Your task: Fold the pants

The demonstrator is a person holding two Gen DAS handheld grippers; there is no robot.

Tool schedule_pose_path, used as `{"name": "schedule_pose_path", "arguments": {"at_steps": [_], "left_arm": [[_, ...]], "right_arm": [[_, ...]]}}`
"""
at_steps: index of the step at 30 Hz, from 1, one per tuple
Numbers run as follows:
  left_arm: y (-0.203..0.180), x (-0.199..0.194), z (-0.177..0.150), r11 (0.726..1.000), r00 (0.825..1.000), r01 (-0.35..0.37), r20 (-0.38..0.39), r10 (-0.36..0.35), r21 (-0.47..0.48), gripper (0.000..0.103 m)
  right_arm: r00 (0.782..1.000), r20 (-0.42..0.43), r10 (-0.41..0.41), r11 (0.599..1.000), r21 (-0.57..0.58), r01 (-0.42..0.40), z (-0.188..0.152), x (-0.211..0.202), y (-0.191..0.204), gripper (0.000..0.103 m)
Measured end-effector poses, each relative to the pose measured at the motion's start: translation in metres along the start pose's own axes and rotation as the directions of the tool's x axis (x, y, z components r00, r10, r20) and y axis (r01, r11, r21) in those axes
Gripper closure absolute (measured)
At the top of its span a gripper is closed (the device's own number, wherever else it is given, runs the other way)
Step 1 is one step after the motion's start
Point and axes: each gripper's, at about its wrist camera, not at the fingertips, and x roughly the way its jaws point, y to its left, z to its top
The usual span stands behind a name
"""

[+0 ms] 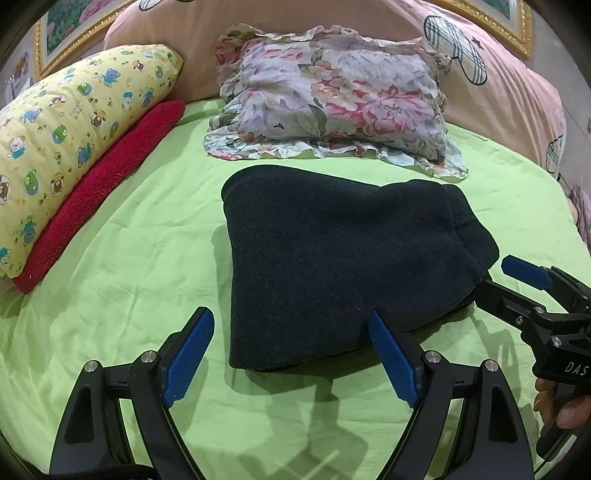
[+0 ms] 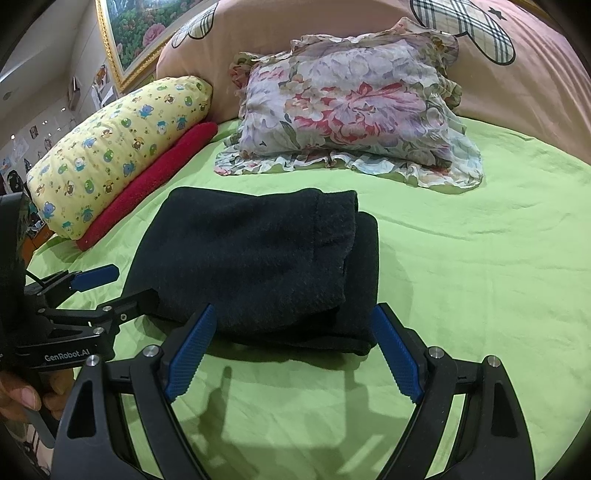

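— Left wrist view first: where do the pants (image 1: 343, 266) lie from the jaws?

— Folded into a dark, thick bundle on the green sheet (image 1: 122, 280), just ahead of the left gripper (image 1: 291, 358). Its near edge sits between the blue pads, nearer the right-hand pad. Jaws stand wide apart, holding nothing.

— And the other side?

— Right gripper (image 2: 291, 354) is likewise spread and empty, near the bundle's near right corner, where stacked layers show. From the left wrist view one finger of it touches or slips under the bundle's right edge; I cannot tell which.

— Long axis?

— Judged roughly: running away from both grippers toward the floral pillow (image 1: 332, 99). Both are about equally near.

— Surface and room?

— Soft, lightly wrinkled bedding. A yellow print pillow (image 2: 118, 147) and red towel (image 2: 147, 184) lie well apart to the left; a framed picture (image 2: 140, 33) hangs behind.

— Assessment?

— Folding appears nearly complete.
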Motion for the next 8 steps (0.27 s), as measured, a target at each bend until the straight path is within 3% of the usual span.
{"name": "schedule_pose_path", "arguments": {"at_steps": [8], "left_arm": [[0.0006,0.0029,0.0024,1.000,1.000,0.000,-0.004,0.000,-0.006,0.017]], "right_arm": [[1.000,-0.006,-0.004,1.000,0.013,0.004,0.0027,0.0011,0.0020,0.017]]}}
